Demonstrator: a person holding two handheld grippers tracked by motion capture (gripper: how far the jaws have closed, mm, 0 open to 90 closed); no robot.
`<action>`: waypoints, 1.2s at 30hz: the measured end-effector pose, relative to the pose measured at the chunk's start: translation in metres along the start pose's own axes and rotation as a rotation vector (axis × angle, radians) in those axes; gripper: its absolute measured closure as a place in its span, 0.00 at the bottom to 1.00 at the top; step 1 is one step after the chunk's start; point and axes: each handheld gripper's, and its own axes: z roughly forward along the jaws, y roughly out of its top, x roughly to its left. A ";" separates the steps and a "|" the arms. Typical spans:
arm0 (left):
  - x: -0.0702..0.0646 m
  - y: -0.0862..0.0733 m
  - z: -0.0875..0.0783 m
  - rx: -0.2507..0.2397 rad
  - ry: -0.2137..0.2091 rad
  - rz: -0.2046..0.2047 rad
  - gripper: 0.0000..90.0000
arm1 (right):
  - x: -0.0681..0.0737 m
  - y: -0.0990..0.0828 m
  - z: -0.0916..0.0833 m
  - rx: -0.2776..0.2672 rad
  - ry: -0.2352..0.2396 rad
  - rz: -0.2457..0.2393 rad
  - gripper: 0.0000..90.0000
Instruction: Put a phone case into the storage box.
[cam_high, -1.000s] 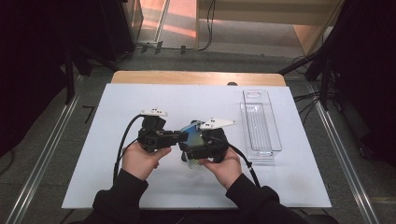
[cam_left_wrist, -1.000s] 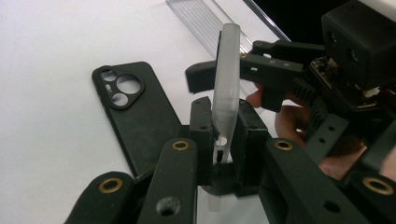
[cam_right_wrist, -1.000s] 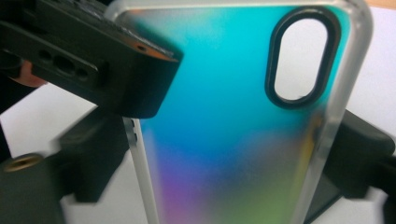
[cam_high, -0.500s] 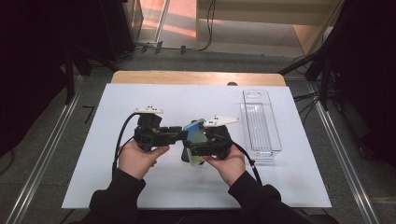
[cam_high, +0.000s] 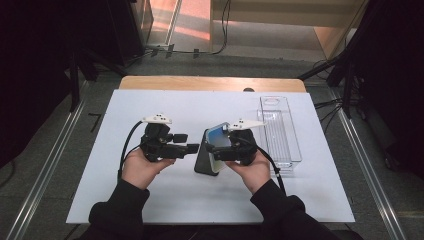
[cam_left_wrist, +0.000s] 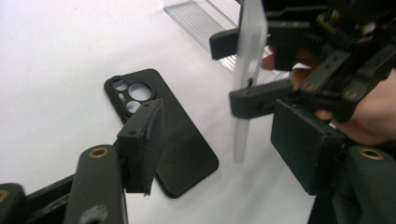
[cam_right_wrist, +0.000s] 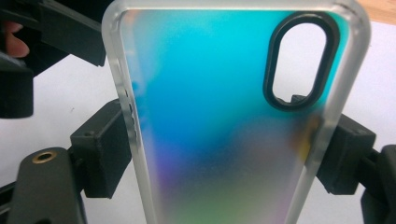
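Observation:
A translucent phone case (cam_right_wrist: 219, 116) with a blue-green sheen and a black-rimmed camera hole stands upright above the table. My right gripper (cam_right_wrist: 226, 154) is shut on its two long edges. From above the case (cam_high: 220, 135) tilts up in the right gripper (cam_high: 214, 150). A black phone case (cam_left_wrist: 163, 135) lies flat on the white mat, back up, just under it (cam_high: 204, 162). My left gripper (cam_left_wrist: 224, 140) has just been opening; its pads (cam_left_wrist: 142, 144) press on nothing. It sits just left of both cases (cam_high: 189, 142).
A clear plastic tray (cam_high: 280, 130) lies along the mat's right side, close behind the right hand. The white mat (cam_high: 150, 105) covers a wooden table (cam_high: 210, 82). Cables trail from both grippers toward the person. Metal rails run along both sides.
The left gripper's jaws have opened and it has drawn a little to the left, away from the translucent case. The right gripper keeps hold of that case and has shifted slightly right.

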 end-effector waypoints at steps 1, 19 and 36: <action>0.002 -0.003 0.001 0.007 -0.004 0.008 0.39 | -0.001 0.000 -0.001 -0.001 -0.001 0.000 0.18; 0.021 -0.049 0.006 0.121 -0.006 0.048 0.37 | -0.010 0.005 -0.015 -0.021 0.024 -0.011 0.18; 0.026 -0.074 -0.006 0.104 0.029 0.031 0.37 | -0.026 0.018 -0.037 -0.036 0.052 -0.028 0.18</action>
